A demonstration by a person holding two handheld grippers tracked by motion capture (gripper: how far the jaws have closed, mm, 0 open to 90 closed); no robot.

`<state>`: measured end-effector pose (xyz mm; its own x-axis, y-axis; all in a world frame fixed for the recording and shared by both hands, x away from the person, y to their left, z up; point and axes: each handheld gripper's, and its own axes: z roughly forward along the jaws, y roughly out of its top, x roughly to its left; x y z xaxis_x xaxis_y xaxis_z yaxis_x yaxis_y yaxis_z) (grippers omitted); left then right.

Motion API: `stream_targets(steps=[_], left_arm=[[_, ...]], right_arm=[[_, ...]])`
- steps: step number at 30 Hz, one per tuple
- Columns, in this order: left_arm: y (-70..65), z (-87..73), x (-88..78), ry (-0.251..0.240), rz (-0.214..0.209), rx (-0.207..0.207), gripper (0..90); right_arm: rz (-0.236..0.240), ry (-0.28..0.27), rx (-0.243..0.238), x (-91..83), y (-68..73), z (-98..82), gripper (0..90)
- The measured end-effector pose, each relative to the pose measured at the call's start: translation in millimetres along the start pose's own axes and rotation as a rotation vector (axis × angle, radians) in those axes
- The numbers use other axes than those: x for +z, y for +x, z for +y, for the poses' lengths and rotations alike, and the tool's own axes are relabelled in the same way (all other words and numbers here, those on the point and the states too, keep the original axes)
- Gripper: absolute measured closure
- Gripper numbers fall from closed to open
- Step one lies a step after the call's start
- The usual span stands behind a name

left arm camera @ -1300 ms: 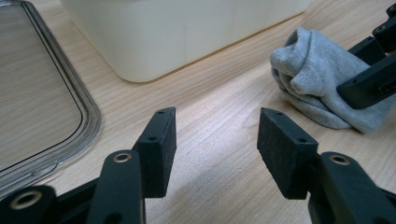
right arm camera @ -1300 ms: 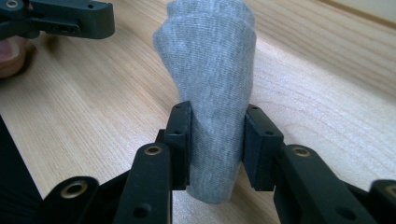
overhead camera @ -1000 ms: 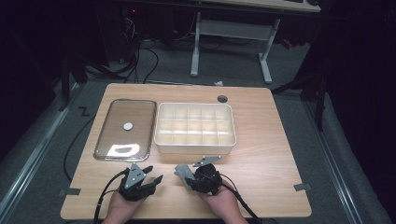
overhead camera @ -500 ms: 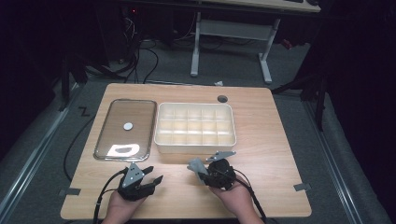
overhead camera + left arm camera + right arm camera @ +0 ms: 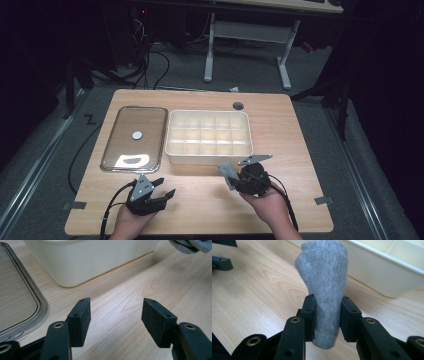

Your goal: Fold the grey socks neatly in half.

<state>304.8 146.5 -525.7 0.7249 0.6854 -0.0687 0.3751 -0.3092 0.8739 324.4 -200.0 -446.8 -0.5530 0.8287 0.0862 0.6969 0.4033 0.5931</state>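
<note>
Right gripper view: your right gripper (image 5: 325,312) clamps a rolled grey sock (image 5: 324,282), its long axis pointing at the near wall of the divided box (image 5: 387,272) just beyond. Your left gripper (image 5: 116,320), empty, has just been opening near the table's (image 5: 200,210) front edge.

High view: set above the near edge of the table (image 5: 300,130), facing forward and down, far enough to take in the whole top and the floor beyond. Left gripper view: low over the wood, close, looking along its pads toward the box (image 5: 95,262) and the tray (image 5: 37,305) rim. Right gripper view: equally low and close, facing the box (image 5: 387,277) wall. All three views share the box's near wall and the wood before it.
</note>
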Motion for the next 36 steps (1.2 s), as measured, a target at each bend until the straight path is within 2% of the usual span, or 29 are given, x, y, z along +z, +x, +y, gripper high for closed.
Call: stream_targets(steps=[11,15,20,23,28,36], left_arm=[[1.2,0.6,-2.3,-0.015,-0.021,-0.004,39.6],[0.9,0.5,-2.2,-0.015,-0.017,-0.001,38.2],[1.2,0.4,-2.1,-0.012,-0.013,0.000,37.4],[1.3,0.5,-2.2,-0.014,-0.013,0.000,37.4],[1.0,0.5,-2.3,-0.013,-0.014,0.003,37.6],[1.5,0.2,-3.5,-0.017,-0.014,0.005,38.8]], right_arm=[[-0.047,0.005,0.007,-22.1,-15.8,14.2,69.4],[-0.067,0.011,0.006,-24.8,-21.1,20.4,69.4],[-0.069,0.016,0.024,-28.6,-31.2,30.8,69.6],[-0.086,0.029,0.035,-30.4,-36.3,39.7,70.0],[-0.121,0.063,0.040,-28.8,-43.3,59.1,70.3],[-0.130,0.155,0.028,-10.2,-52.7,89.0,70.2]])
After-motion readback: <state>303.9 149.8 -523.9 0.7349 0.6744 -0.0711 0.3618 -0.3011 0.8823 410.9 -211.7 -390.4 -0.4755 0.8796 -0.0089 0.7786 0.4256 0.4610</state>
